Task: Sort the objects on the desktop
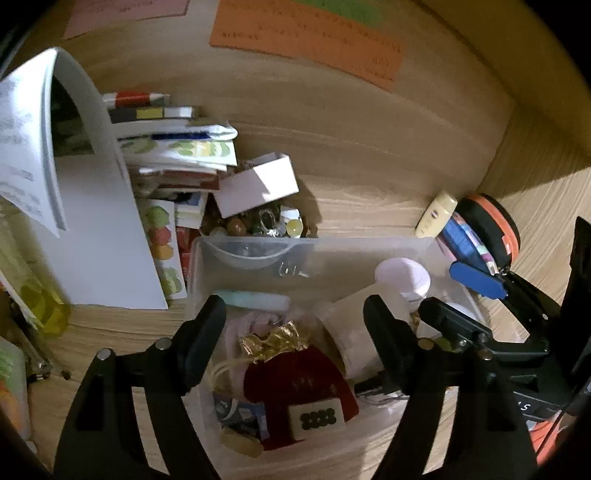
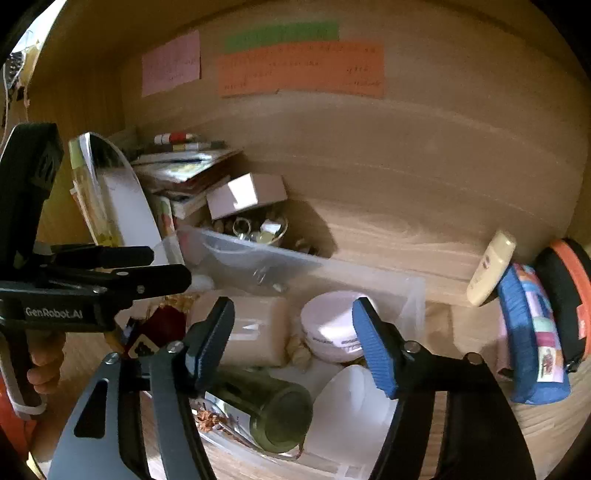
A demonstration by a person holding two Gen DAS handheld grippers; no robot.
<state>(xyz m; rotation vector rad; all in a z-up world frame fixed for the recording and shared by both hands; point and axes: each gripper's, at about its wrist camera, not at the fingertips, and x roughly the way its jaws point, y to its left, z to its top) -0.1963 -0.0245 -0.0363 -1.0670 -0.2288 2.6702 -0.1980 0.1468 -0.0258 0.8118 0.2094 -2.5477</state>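
Mahjong tile [image 1: 317, 418] left view, jar [image 2: 264, 408] right

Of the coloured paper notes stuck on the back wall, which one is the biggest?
The orange note, a wide strip under the thin green note; the pink note to its left is clearly narrower.

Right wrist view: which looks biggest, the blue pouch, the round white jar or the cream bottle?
1. Blue pouch
2. Round white jar
3. Cream bottle
The jar and bottle are close in size; the bottle lies farther back, so that order is unsure.
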